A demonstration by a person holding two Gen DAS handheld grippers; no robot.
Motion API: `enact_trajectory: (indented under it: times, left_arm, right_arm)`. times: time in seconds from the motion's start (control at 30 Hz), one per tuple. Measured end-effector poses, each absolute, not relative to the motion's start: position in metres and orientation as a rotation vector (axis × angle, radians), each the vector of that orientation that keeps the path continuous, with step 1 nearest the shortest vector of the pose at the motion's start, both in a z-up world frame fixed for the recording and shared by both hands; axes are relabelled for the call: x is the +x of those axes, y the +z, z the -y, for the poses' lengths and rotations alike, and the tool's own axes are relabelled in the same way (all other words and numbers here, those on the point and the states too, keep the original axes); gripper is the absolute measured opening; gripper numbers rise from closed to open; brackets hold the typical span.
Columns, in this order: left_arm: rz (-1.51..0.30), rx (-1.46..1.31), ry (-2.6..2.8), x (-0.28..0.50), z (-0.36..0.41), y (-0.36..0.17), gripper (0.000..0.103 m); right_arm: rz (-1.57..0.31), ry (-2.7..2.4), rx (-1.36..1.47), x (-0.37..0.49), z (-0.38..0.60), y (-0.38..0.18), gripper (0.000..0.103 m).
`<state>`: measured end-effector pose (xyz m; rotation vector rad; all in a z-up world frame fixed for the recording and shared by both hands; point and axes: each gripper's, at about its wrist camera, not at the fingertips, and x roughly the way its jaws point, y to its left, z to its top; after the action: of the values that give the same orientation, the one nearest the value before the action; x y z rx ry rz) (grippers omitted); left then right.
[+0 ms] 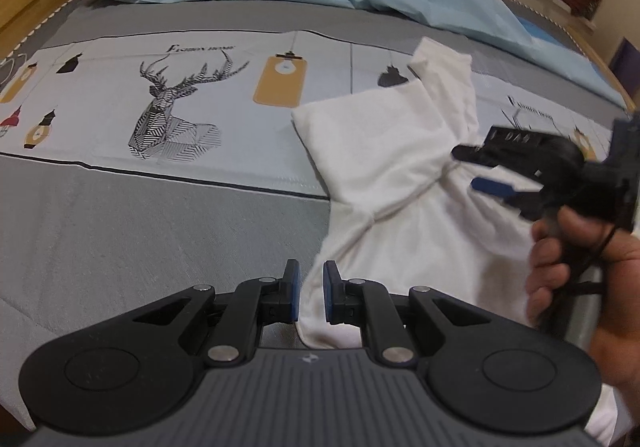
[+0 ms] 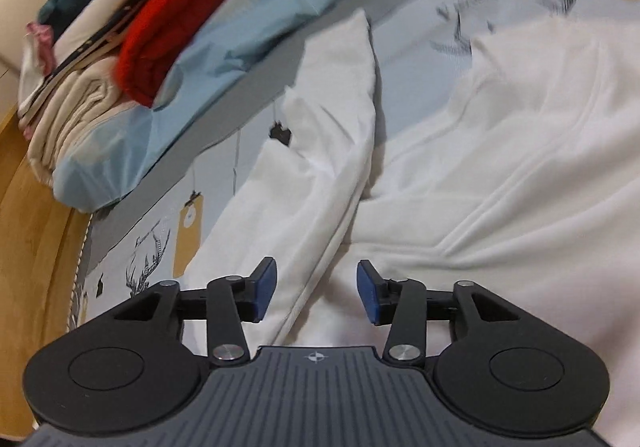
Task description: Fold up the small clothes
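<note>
Left wrist view: my left gripper (image 1: 311, 289) pinches the white garment's (image 1: 384, 151) edge on the deer-print bedsheet (image 1: 120, 187); my right gripper (image 1: 464, 169) hovers released. Right wrist view adds stacked clothes (image 2: 100, 39) beyond.

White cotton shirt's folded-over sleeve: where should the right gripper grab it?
Judging from its pose, pinch the white cotton sleeve near its free cuff end, coming from above. It lies as a raised ridge on the shirt body, and the right gripper already hangs open over its lower part.

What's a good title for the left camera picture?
Left gripper pinches a white shirt on the bed.
</note>
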<state>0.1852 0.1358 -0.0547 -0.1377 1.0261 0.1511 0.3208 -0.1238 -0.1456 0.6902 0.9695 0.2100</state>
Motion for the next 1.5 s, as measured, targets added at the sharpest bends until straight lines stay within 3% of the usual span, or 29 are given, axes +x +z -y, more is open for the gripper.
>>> enact_trajectory:
  times: [0.13,0.17,0.2,0.27,0.4,0.57,0.73,0.83,0.97,1.1,1.33,1.4,1.5]
  left_arm:
    - [-1.021,-0.148,0.16,0.186,-0.142,-0.052,0.013]
    - [-1.021,-0.149,0.163,0.186,-0.144,-0.052,0.013]
    - [-1.02,-0.153,0.167,0.185,-0.146,-0.052,0.013]
    - [-1.018,-0.164,0.183,0.184,-0.153,-0.052,0.013]
    - [-1.014,-0.185,0.229,0.181,-0.172,-0.051,0.013]
    - [-1.023,-0.211,0.276,0.178,-0.188,-0.052,0.013]
    - [-0.962,-0.264,0.381,0.171,-0.208,-0.042,0.013]
    - [-0.93,-0.299,0.486,0.167,-0.228,-0.037,0.013]
    - [-0.935,-0.355,0.535,0.163,-0.25,-0.038,0.013]
    - [-0.924,-0.373,0.499,0.167,-0.255,-0.036,0.013]
    - [-0.937,-0.291,0.213,0.187,-0.211,-0.058,0.013]
    - [-0.931,-0.28,0.133,0.195,-0.191,-0.065,0.013]
    - [-0.926,-0.245,0.042,0.209,-0.159,-0.078,0.013]
  right_arm:
    - [-0.963,0.227,0.743,0.328,0.11,-0.155,0.048]
    - [-0.95,0.244,0.742,0.33,0.105,-0.154,0.043]
    - [-0.925,0.255,0.724,0.329,0.099,-0.15,0.025]
    - [-0.868,0.26,0.678,0.327,0.09,-0.141,0.005]
    - [-0.77,0.301,0.675,0.321,0.079,-0.122,0.004]
    - [-0.751,0.353,0.631,0.32,0.069,-0.109,0.004]
    - [-0.638,0.767,0.287,0.286,-0.003,-0.074,0.004]
    - [-0.76,1.12,0.067,0.249,-0.057,-0.079,0.009]
    - [-0.88,1.124,-0.019,0.234,-0.067,-0.091,0.014]
    - [-0.942,1.029,0.062,0.248,-0.023,-0.065,0.022]
    - [-0.881,0.55,-0.046,0.242,0.092,0.005,0.035]
    - [-0.855,0.466,0.0,0.229,0.137,0.01,0.044]
    - [-0.859,0.399,0.021,0.214,0.182,-0.007,0.046]
